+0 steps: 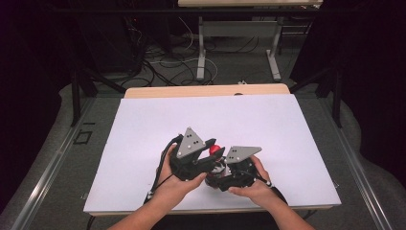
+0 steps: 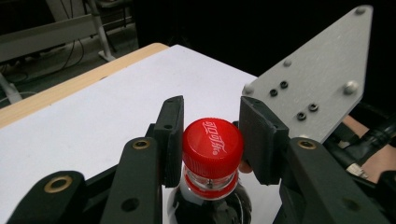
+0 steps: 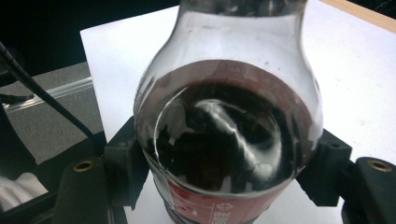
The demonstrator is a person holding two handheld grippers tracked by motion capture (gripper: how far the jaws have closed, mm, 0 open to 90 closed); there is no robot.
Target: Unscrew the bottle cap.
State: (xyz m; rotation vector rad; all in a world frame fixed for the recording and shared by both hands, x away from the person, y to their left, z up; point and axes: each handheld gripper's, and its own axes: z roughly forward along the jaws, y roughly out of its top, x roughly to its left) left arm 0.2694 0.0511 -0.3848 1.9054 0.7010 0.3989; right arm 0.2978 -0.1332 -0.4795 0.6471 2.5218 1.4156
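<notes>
centrally, bottle [image 3: 229,140] clamped, white board [image 1: 287,124] margins open

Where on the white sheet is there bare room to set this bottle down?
The white sheet is bare from its far edge by the wooden strip down to the claws, and along both sides. It is crowded only near the front middle, around the cola bottle.

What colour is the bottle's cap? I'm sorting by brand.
Red with white lettering on the cap, clearest in the left gripper view.

The bottle [image 3: 229,135] is cut off top and bottom; its base is hidden behind the grippers.
</notes>
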